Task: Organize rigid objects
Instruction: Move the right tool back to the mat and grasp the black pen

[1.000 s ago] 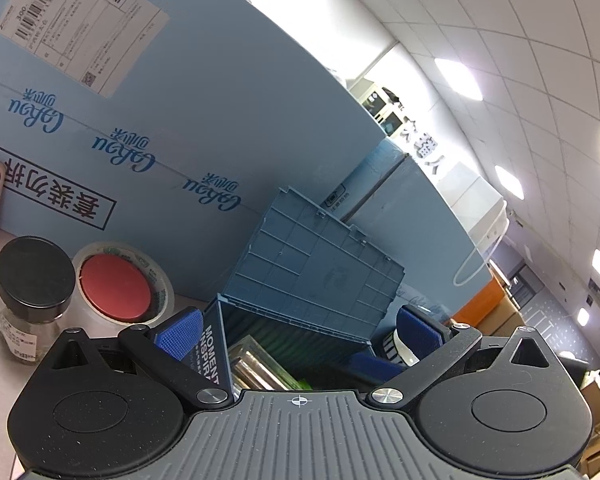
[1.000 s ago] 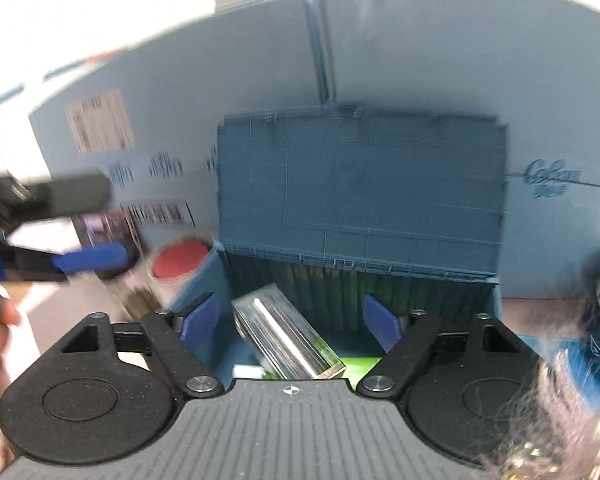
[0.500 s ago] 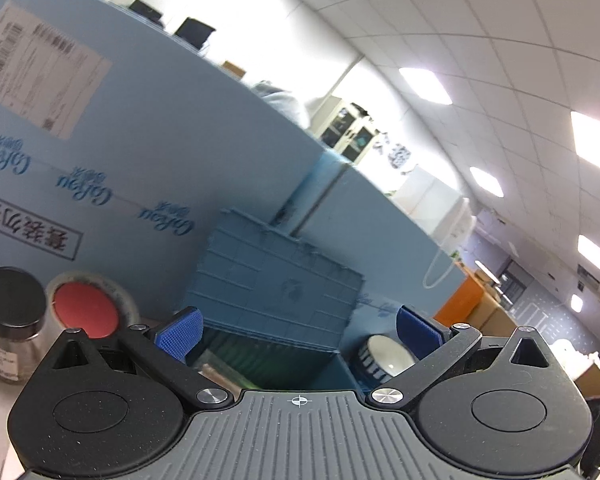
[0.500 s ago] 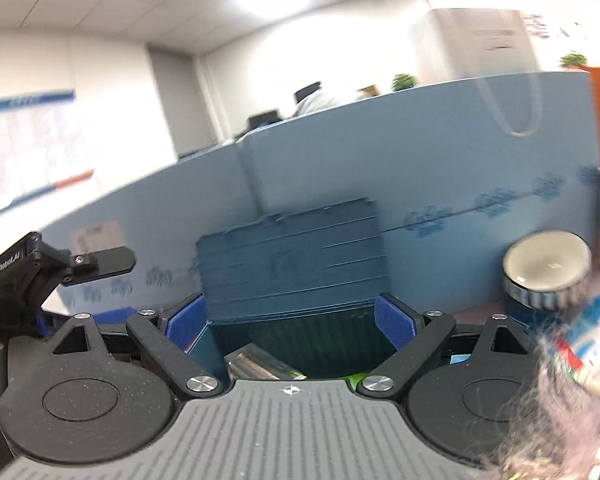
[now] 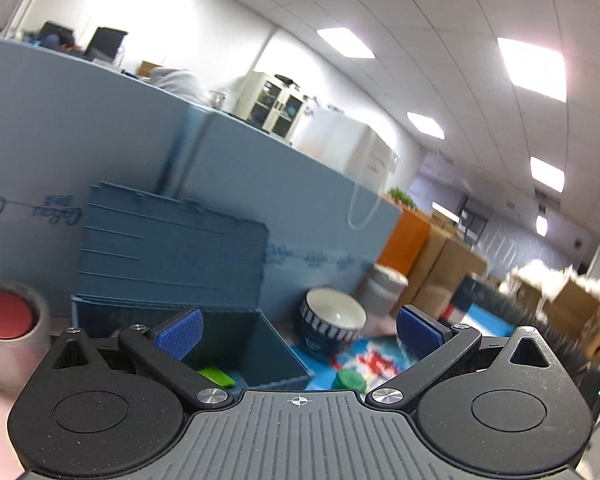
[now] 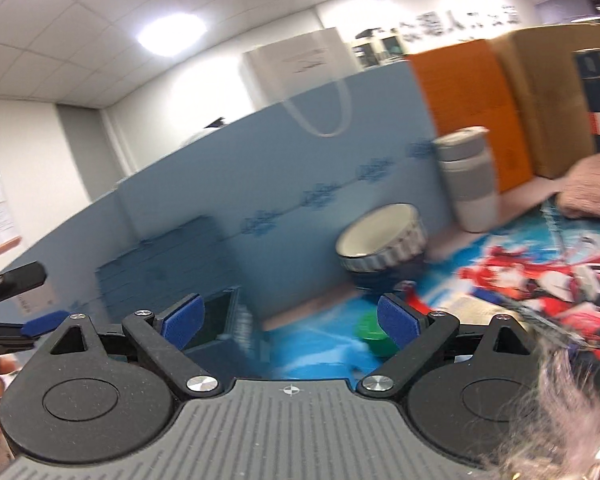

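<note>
An open blue crate (image 5: 260, 360) with its lid (image 5: 172, 248) raised stands on the left, and a green piece (image 5: 216, 376) lies inside it. To its right, a white bowl with a dark striped outside (image 5: 330, 320) rests tilted on a colourful mat (image 5: 376, 360), with a green cap (image 5: 350, 380) in front of it. My left gripper (image 5: 299, 334) is open and holds nothing. My right gripper (image 6: 289, 323) has its jaws opening with nothing between them. Past it I see the bowl (image 6: 380, 240), the green cap (image 6: 374, 334) and the crate's corner (image 6: 220, 320). The left gripper (image 6: 32, 304) shows at the far left.
A red-topped round container (image 5: 4, 320) stands left of the crate. A grey and white tumbler (image 6: 466, 178) stands behind the bowl by the blue partition (image 6: 300, 168). An orange box (image 6: 460, 108) and cardboard boxes lie beyond. A pink fluffy thing (image 6: 592, 188) sits at the right edge.
Both views have swung right, from the crate's inside to the bowl, the mat and the green cap. The clear box in the crate has left view. The right jaws stand wider.
</note>
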The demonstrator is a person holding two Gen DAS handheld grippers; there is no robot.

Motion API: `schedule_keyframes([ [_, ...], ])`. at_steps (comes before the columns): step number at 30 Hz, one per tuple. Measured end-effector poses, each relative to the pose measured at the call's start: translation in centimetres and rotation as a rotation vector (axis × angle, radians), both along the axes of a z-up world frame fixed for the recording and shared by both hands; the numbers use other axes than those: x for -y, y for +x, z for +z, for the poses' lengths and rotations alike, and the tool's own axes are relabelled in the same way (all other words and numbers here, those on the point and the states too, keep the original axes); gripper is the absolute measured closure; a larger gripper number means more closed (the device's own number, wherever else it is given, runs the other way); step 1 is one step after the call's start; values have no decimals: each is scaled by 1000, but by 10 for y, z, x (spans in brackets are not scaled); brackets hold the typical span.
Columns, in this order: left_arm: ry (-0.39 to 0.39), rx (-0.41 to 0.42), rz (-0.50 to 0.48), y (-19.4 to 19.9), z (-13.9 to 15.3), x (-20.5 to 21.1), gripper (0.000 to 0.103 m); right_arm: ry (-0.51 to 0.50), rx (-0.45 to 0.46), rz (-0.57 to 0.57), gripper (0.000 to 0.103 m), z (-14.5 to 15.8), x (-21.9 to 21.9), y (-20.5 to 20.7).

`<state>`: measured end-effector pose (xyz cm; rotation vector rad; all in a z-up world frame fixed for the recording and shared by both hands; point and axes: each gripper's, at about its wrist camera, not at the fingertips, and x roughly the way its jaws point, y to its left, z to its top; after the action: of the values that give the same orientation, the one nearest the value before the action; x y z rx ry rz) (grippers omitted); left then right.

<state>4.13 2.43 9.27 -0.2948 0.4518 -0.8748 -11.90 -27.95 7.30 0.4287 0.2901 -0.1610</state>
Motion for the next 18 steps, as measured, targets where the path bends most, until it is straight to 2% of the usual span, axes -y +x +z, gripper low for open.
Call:
schedule_keyframes([
  [3, 42, 44, -24, -13, -3, 19, 0, -5, -9, -33, 9, -6, 13, -12],
  [5, 65, 28, -53, -16, -6, 34, 0, -2, -13, -44, 9, -10, 22, -19],
  [9, 123, -43, -140, -22, -16, 65, 0, 8, -43, -60, 9, -21, 34, -25],
  [14, 111, -193, -245, -25, -32, 95, 0, -2, -64, -65, 9, -28, 40, -27],
  [18, 113, -265, -263, -24, -41, 113, 0, -43, -80, -61, 9, -30, 42, -32],
])
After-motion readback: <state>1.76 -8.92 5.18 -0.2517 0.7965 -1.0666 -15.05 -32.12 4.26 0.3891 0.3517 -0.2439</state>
